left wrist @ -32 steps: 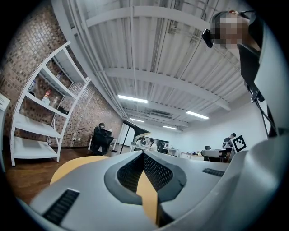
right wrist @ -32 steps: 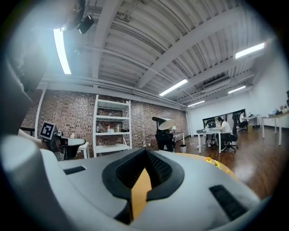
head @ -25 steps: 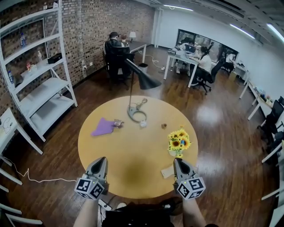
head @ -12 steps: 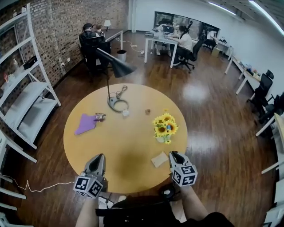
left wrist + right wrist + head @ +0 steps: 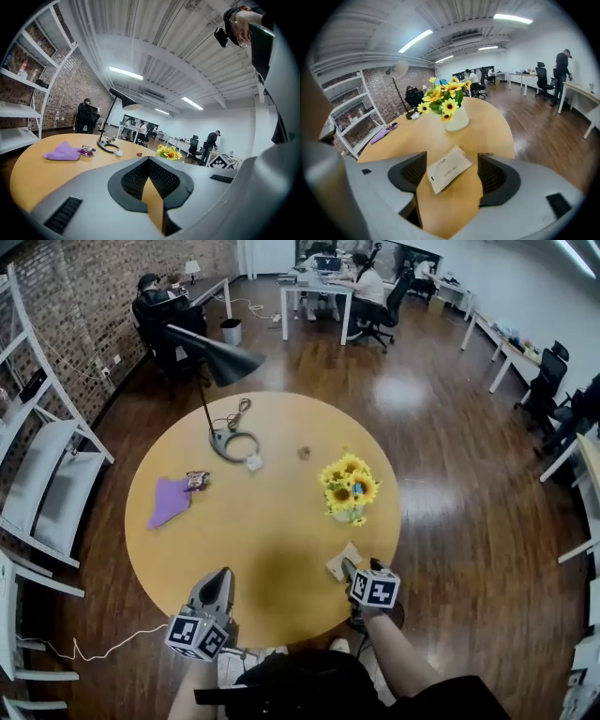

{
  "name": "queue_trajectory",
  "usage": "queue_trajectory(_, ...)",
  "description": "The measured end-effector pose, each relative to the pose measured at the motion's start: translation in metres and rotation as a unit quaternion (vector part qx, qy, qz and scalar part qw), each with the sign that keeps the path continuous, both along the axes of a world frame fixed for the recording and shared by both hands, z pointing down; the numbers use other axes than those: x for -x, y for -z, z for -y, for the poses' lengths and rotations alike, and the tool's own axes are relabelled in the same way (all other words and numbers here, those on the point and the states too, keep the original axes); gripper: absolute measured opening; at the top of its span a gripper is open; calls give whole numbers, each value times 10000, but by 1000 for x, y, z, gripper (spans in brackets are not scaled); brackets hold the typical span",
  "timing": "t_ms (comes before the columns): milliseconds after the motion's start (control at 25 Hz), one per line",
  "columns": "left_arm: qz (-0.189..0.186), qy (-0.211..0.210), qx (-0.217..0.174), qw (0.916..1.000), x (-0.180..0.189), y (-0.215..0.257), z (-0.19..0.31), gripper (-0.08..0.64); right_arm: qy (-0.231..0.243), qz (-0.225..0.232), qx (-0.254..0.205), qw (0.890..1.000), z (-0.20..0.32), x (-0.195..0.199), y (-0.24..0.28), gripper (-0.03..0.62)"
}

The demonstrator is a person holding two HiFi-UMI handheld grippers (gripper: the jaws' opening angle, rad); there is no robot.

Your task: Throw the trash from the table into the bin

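Observation:
A tan paper packet (image 5: pixel 343 562) lies flat near the round wooden table's (image 5: pixel 272 549) front right edge. My right gripper (image 5: pixel 346 571) tilts down over it. Its jaws are opening wide, with the packet (image 5: pixel 449 169) on the tabletop between them and the pads not pressing it. My left gripper (image 5: pixel 222 577) is shut and empty at the front edge, pointing level across the table. Farther off lie a purple cloth (image 5: pixel 169 502), a snack wrapper (image 5: pixel 197 480), a white crumpled scrap (image 5: pixel 253 462) and a small brown bit (image 5: pixel 303 453).
A vase of sunflowers (image 5: pixel 349 491) stands just beyond the packet. A black desk lamp (image 5: pixel 214 362) stands at the table's far side. White shelving (image 5: pixel 42 474) lines the left brick wall. A small bin (image 5: pixel 231 331) sits by the far desks, where people work.
My right gripper has dropped and tilted down onto the packet, and its jaws have gone from shut to wide. The left gripper has sunk slightly. The head view has swung left.

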State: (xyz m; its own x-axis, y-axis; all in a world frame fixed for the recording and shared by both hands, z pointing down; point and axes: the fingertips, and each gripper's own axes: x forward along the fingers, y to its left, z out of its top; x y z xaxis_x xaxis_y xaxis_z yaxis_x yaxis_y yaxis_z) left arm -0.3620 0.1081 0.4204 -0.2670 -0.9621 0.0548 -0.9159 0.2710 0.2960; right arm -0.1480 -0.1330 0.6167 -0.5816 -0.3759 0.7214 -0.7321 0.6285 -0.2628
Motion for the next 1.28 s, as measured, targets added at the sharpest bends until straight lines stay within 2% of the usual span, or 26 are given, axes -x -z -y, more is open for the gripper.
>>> queue_trajectory(120,14,-83,123,9999,8,-9,-2,2,-620,-181,70,9979,6,4,-18,333)
queue_trajectory(240,-4,-206,224,9995,14,-17,-3,2,-1258,-449,104,9910,14,7,-35,333)
queue_trajectory(320,-80,-253,287,9992,20,-24,-7,2,-1533,-708,76,9856,16,9,-46,367)
queue_trajectory(440,-207,-234,368,9988,31,-36,-17,2,-1746,-860,-132,9808,17,18,-50,367)
queue_trajectory(560,-297,-180,400,9986,42,-42,-28,2,-1776,-956,-524,9780,18,20,-46,365)
queue_trajectory(720,-339,-178,431,9983,48,-44,-35,2,-1659,-914,-594,9801,16,20,-44,359)
queue_trajectory(840,-341,-253,429,9982,47,-46,-32,2,-1413,-1002,-629,9829,8,21,-43,257)
queue_trajectory(880,-340,-290,421,9981,45,-46,-29,2,-1327,-1001,-637,9840,5,22,-42,191)
queue_trajectory(960,-323,-386,414,9979,40,-44,-24,2,-1195,-946,-576,9866,-2,22,-45,150)
queue_trajectory(1120,-263,-614,393,9970,23,-39,-10,2,-1212,-724,-348,9894,-11,4,-52,133)
queue_trajectory(1280,-230,-906,346,9950,-2,-35,15,2,-1386,-493,-522,9877,-1,-27,-29,133)
